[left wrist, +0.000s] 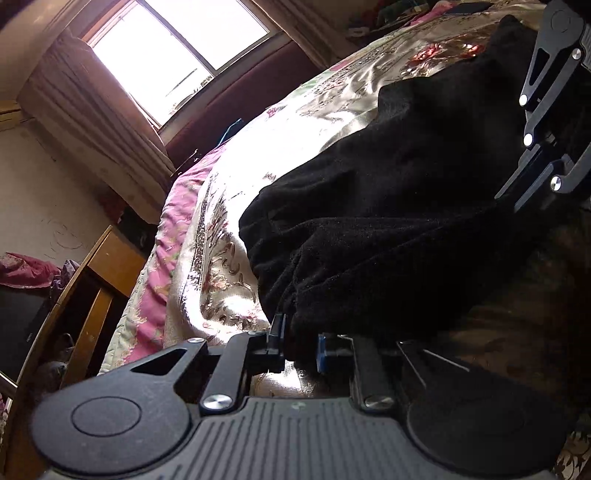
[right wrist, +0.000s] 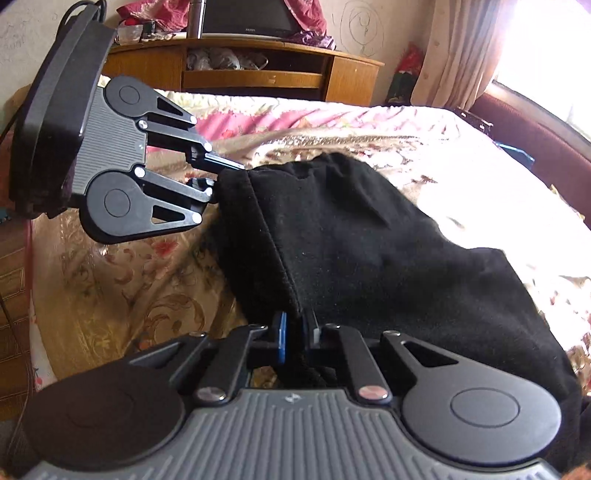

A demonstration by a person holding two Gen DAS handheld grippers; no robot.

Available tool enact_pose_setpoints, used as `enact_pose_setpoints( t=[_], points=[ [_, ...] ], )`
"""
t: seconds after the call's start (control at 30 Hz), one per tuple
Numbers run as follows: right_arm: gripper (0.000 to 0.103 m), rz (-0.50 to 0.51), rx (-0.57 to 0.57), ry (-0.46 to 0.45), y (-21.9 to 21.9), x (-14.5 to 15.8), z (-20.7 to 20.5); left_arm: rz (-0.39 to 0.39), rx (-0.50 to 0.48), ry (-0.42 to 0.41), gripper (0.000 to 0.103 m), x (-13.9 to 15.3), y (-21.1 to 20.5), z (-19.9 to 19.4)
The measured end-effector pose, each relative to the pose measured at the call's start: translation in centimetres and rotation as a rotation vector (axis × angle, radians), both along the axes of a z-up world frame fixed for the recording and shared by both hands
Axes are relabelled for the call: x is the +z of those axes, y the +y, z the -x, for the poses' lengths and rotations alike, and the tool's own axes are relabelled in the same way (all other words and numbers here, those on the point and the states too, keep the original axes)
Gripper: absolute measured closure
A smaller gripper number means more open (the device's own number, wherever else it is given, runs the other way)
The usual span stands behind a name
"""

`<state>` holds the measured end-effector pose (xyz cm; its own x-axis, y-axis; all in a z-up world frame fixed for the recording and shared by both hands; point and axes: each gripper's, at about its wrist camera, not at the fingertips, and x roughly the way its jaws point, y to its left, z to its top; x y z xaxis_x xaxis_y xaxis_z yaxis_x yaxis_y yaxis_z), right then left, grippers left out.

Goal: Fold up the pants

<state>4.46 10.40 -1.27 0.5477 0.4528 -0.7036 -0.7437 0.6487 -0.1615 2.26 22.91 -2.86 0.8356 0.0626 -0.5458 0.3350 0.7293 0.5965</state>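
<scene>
Black pants (right wrist: 369, 251) lie bunched and partly folded on a floral satin bedspread (right wrist: 129, 280). In the right wrist view my right gripper (right wrist: 295, 332) is shut on the near hemmed edge of the pants, with cloth pinched between its blue pads. My left gripper (right wrist: 221, 177) comes in from the upper left and grips the far corner of the same edge. In the left wrist view the left gripper (left wrist: 301, 345) is shut on a thick fold of the pants (left wrist: 388, 221). The right gripper (left wrist: 532, 195) bites into the cloth at the upper right.
The bed's edge with a pink quilt (left wrist: 155, 295) drops off toward a wooden cabinet (right wrist: 258, 74) carrying a TV (right wrist: 247, 14). A bright window (left wrist: 177, 55) with curtains (left wrist: 92, 129) stands beyond the bed. Sunlit bedspread (right wrist: 498, 184) stretches to the right of the pants.
</scene>
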Motion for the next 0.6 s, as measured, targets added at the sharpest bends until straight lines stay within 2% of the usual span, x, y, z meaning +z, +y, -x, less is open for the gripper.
enact_pose_setpoints(
  t=[0.03, 0.1, 0.23, 0.33, 0.4, 0.5, 0.6],
  points=[
    [0.091, 0.016, -0.010, 0.020, 0.4, -0.9, -0.2, -0.024, -0.004, -0.009, 0.071, -0.3, -0.4, 0.1],
    [0.085, 0.013, -0.029, 0.053, 0.5, -1.5, -0.6, -0.022, 0.001, 0.003, 0.070, 0.2, -0.5, 0.1],
    [0.078, -0.022, -0.014, 0.015, -0.3, -0.1, 0.1, 0.003, 0.019, -0.004, 0.068, 2.2, 0.0, 0.8],
    [0.072, -0.085, -0.063, 0.019, -2.5, 1.2, 0.7, 0.026, 0.047, -0.016, 0.068, 3.4, 0.1, 1.3],
    [0.071, -0.100, -0.120, 0.018, -4.6, 1.5, 0.6, 0.038, 0.050, 0.003, 0.068, 3.7, -0.2, 1.0],
    [0.070, -0.071, -0.274, 0.026, -8.4, 0.9, -0.5, 0.056, 0.035, 0.155, 0.064, 2.2, -1.1, -0.5],
    [0.070, -0.120, -0.462, 0.109, -13.4, 1.2, -2.1, 0.019, 0.042, 0.159, 0.064, 1.4, -2.3, -1.0]
  ],
)
